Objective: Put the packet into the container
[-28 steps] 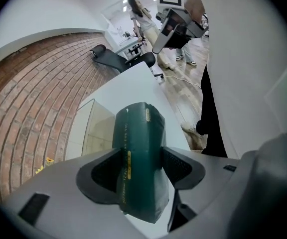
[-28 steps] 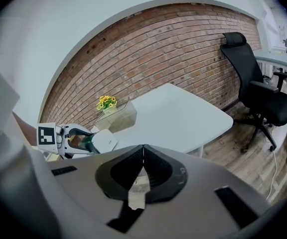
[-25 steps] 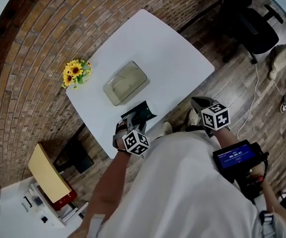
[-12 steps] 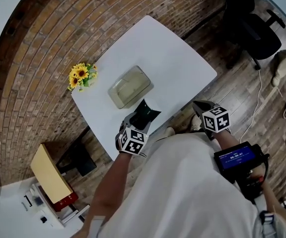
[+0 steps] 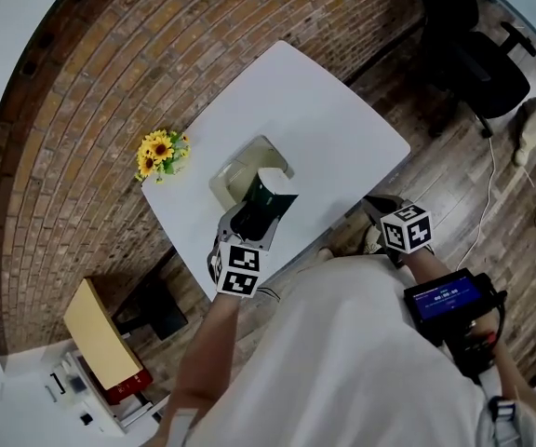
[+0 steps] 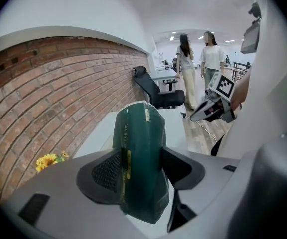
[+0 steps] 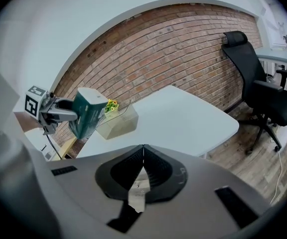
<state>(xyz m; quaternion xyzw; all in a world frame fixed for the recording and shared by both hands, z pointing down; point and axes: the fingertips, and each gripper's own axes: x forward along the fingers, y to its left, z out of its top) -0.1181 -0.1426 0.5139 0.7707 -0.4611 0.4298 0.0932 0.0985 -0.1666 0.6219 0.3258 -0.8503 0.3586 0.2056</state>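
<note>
The packet (image 6: 138, 153) is dark green with a thin yellow stripe down its side, and the container (image 5: 234, 177) is translucent with a pale yellowish tint. The tabletop (image 5: 324, 101) is plain white, with yellow, green-leaved sunflowers (image 5: 161, 152) at its left corner. The brick wall (image 5: 110, 73) is red-brown and the office chair (image 5: 482, 59) black.
</note>
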